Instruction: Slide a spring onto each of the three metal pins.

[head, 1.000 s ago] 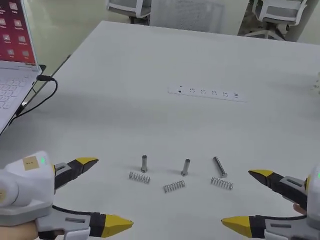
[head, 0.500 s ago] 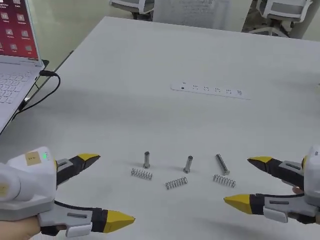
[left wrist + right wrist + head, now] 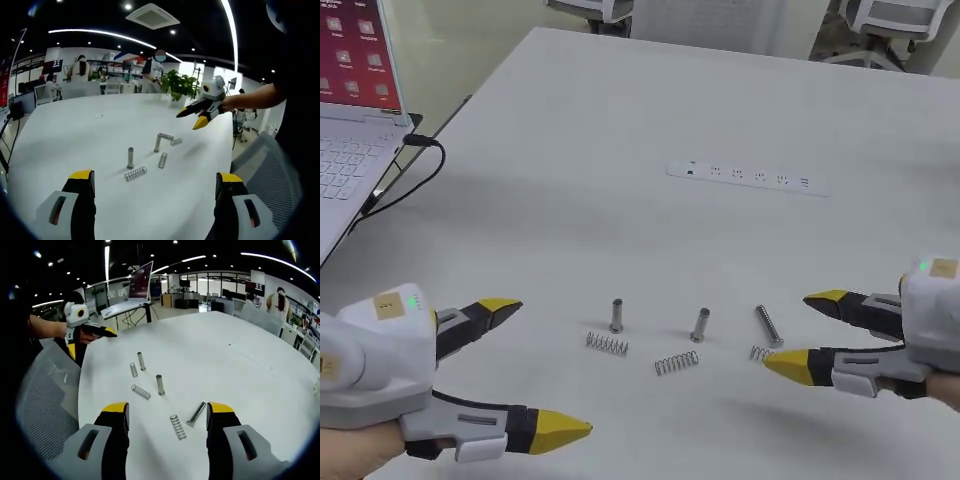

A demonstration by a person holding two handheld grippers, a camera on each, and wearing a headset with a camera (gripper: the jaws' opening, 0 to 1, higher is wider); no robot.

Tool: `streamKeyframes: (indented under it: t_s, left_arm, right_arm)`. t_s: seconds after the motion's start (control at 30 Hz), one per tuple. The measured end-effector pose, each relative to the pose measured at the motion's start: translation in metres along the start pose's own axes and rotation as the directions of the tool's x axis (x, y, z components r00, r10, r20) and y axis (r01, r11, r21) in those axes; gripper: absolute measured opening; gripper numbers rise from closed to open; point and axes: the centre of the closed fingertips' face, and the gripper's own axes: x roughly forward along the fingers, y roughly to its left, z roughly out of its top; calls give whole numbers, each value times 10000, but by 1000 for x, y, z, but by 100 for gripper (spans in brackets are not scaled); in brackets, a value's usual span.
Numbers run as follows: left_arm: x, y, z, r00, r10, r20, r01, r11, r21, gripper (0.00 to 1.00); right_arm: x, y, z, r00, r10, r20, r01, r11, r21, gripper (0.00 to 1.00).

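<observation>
Three springs (image 3: 676,363) loose beside pins (image 3: 700,324), none threaded. Right gripper (image 3: 800,330) wide, nearest spring (image 3: 177,426) just ahead between jaws, likely lining up pickup. Left gripper (image 3: 540,367) wide, empty, well off.

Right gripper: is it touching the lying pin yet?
Apart. The left gripper view shows the right gripper hanging clear, with bare table between its yellow tips and the lying pin.

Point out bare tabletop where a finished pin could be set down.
Widest bare patch: between the power strip and the row of pins. More beyond the strip toward the far edge. Crowded: the pins and springs between the left gripper and right gripper; the laptop takes the left edge.
</observation>
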Motion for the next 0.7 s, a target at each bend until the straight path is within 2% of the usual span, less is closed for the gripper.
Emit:
streamKeyframes:
  t_s: [0.27, 0.53, 0.63, 0.7]
  left_arm:
    - [1, -3, 2, 9998, -182, 10, 182, 9998, 104, 98]
    - [1, -1, -3, 9996, -266, -133, 269, 9995, 180, 98]
    - [1, 1, -5, 9996, -216, -166, 218, 9997, 133, 98]
    - [1, 2, -5, 9996, -214, -159, 216, 9997, 115, 98]
  right_arm:
    - [7, -9, 0, 9992, -25, -395, 25, 10000, 2, 57]
    - [18, -21, -4, 9972, -69, -748, 114, 9982, 595, 53]
    - [21, -27, -7, 9958, -176, -894, 247, 9966, 786, 50]
    - [22, -32, -11, 9926, -410, -1146, 480, 9971, 587, 48]
